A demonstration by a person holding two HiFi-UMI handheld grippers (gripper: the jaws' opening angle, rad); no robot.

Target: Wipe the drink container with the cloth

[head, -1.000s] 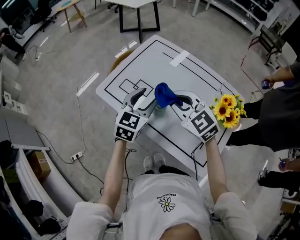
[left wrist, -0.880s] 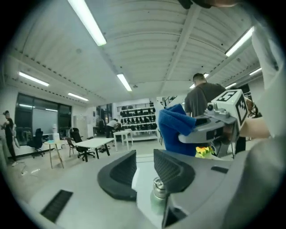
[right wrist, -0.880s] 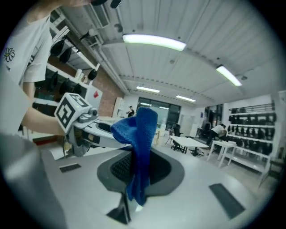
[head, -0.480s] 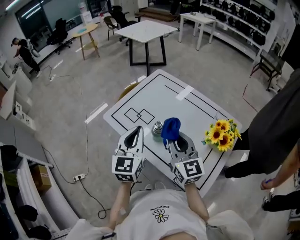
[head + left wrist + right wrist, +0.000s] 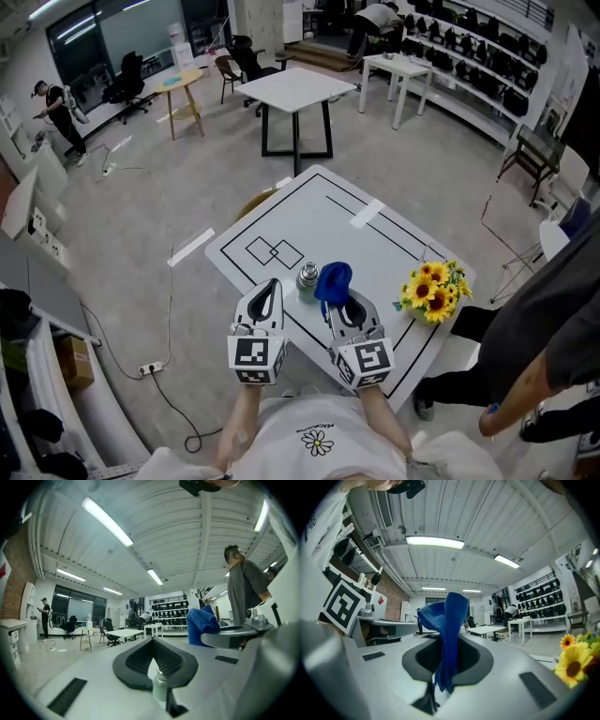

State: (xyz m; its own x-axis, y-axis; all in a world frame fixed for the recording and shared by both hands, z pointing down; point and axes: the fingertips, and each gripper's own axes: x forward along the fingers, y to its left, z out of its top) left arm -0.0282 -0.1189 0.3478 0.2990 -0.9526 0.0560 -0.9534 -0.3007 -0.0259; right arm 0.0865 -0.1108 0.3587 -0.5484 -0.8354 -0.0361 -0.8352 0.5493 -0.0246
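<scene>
Left gripper [image 5: 271, 284] pressed together at the table's [image 5: 309, 211] near edge; right gripper [image 5: 337, 298] pinches cloth [image 5: 333, 277] beside bottle [image 5: 307, 278]; sunflowers [image 5: 427, 291] crowd the right corner.

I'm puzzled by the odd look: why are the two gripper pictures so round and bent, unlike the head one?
Left gripper view: wide-angle lens bows the ceiling lights, corners black. Right gripper view: same bending; cloth sharp, edge sunflowers soft. Head view: table lines straight.

Little silver drink container [image 5: 307, 279] stands upright on the tabletop [image 5: 281, 220]; bunched-up blue cloth [image 5: 333, 278] hangs just beside it.
</scene>
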